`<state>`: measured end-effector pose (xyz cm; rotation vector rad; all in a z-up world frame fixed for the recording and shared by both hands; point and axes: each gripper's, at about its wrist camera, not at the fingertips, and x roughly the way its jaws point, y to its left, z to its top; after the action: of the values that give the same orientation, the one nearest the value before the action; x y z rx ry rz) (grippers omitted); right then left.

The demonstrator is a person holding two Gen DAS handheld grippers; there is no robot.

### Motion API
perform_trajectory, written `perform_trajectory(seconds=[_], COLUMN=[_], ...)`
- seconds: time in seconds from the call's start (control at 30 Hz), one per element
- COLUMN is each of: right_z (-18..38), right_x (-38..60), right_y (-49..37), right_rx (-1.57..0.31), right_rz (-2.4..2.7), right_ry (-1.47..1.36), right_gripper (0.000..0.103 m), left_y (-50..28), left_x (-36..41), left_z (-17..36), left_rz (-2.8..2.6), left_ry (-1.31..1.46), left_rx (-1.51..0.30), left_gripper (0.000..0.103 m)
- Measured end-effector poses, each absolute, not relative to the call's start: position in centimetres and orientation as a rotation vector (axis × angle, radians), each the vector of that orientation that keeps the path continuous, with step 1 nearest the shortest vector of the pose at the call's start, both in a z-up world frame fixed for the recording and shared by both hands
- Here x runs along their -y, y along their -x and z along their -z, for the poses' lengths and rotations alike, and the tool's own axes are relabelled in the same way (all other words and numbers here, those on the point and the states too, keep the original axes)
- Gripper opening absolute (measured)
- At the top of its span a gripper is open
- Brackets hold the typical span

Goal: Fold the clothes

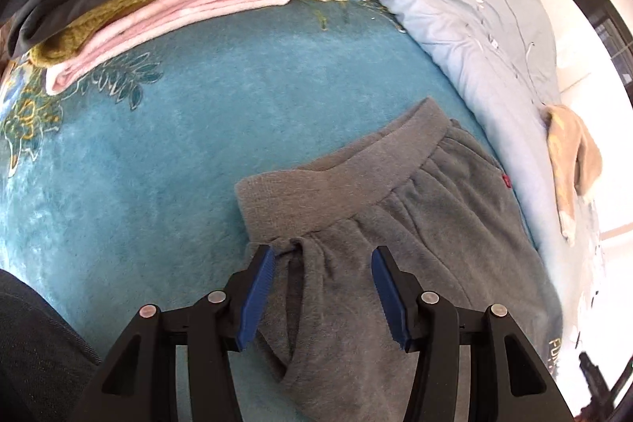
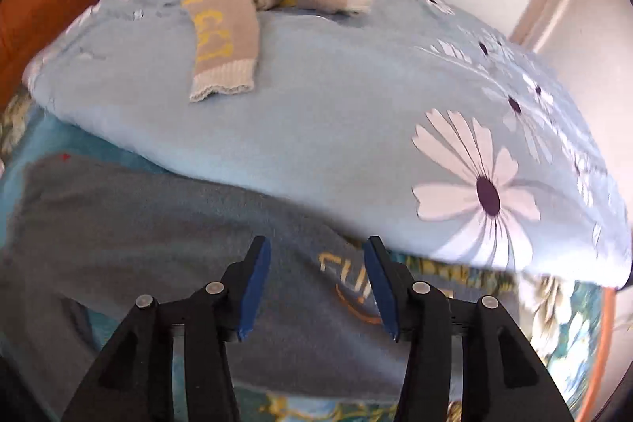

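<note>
My right gripper [image 2: 316, 287] hangs with jaws apart over grey trousers [image 2: 158, 224] with orange lettering, spread on a teal bedspread [image 2: 569, 335]. Beyond lies a blue daisy quilt [image 2: 336, 129]; a beige sweater [image 2: 225, 26] rests on its far left.

Your left wrist camera looks down, close over the grey trousers [image 1: 395, 224] on the teal blanket [image 1: 158, 153]. Your right one faces the daisy quilt [image 2: 336, 137], also close. Both share trousers and quilt.
</note>
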<state>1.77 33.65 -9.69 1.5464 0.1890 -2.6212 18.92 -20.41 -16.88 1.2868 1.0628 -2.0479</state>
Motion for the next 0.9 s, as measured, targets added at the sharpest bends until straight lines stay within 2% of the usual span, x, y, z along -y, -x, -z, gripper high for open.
perform_trajectory(seconds=[0.2, 0.33, 0.4, 0.57, 0.83, 0.9], right_z=[9.3, 9.7, 9.9, 11.3, 17.2, 18.1], right_x=[-37.7, -43.3, -46.2, -51.1, -50.8, -50.8], right_y=[-12.2, -21.0, -25.4, -34.1, -37.9, -38.1], right_rx=[0.143, 0.559, 0.784, 1.268, 1.653, 1.743], right_rz=[2.732, 2.86, 2.905, 2.943, 2.644, 2.618], right_ry=[-1.755, -1.805, -1.816, -1.831, -1.785, -1.736], right_gripper=[0.051, 0.052, 0.057, 0.057, 0.057, 0.057], left_y=[-19.9, -20.4, -20.4, -19.8, -19.8, -20.0], left_x=[21.7, 22.3, 22.4, 21.8, 21.3, 21.4], left_z=[17.6, 18.4, 19.0, 19.7, 20.7, 21.0], left_rz=[1.942, 1.898, 1.872, 1.89, 1.864, 1.844], left_ry=[-1.303, -1.353, -1.402, -1.494, -1.577, -1.58], left_rx=[-1.09, -1.163, -1.195, -1.215, -1.248, -1.27], left_gripper=[0.055, 0.055, 0.055, 0.055, 0.053, 0.047])
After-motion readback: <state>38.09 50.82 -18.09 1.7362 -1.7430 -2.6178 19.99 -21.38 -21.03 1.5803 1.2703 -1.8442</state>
